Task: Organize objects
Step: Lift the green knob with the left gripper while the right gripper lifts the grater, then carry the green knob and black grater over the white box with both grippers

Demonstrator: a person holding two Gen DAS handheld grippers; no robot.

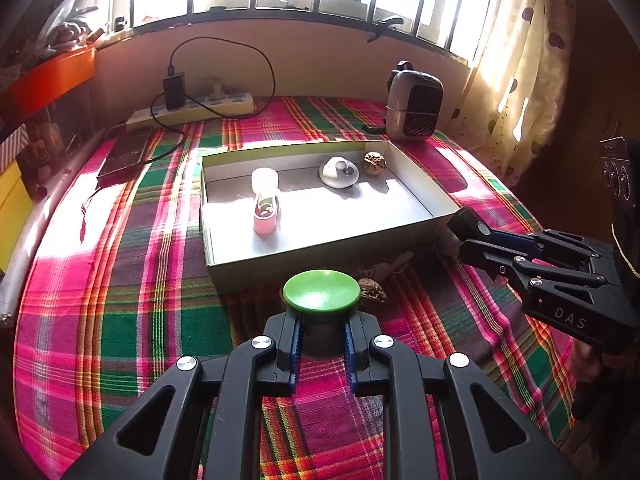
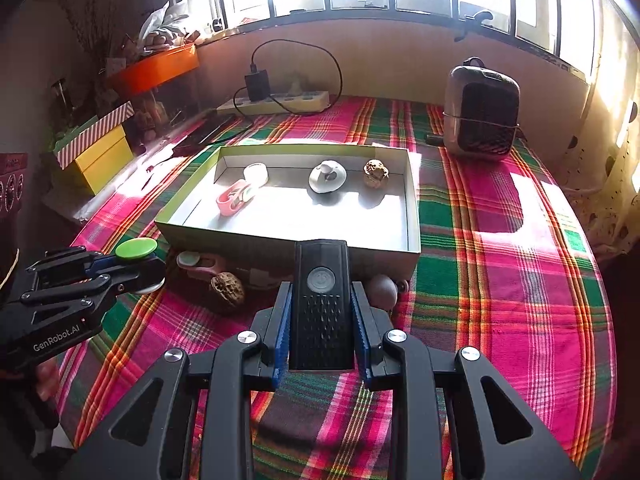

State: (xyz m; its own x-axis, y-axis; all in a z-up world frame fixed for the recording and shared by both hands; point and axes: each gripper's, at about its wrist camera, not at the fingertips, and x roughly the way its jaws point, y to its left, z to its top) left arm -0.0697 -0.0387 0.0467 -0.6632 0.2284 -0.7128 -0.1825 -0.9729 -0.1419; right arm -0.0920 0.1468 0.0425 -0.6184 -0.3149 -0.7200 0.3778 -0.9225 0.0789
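Above the plaid-covered desk, the left gripper clamps a green-capped knob and the right gripper a black remote, both just short of the open box. Both pieces look rigid, light and smooth-sided, best pinched across their flat flanks.

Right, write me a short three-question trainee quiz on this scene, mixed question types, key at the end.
1. True or false: the left gripper is shut on the green-topped knob.
2. Multiple choice: what does the right gripper hold? A) a walnut B) a black remote C) a pink clip
3. Short answer: how many walnuts show, and where does each lie relative to the box?

Key
1. True.
2. B.
3. Two: one walnut inside the box near its far right corner, one walnut on the cloth in front of the box.
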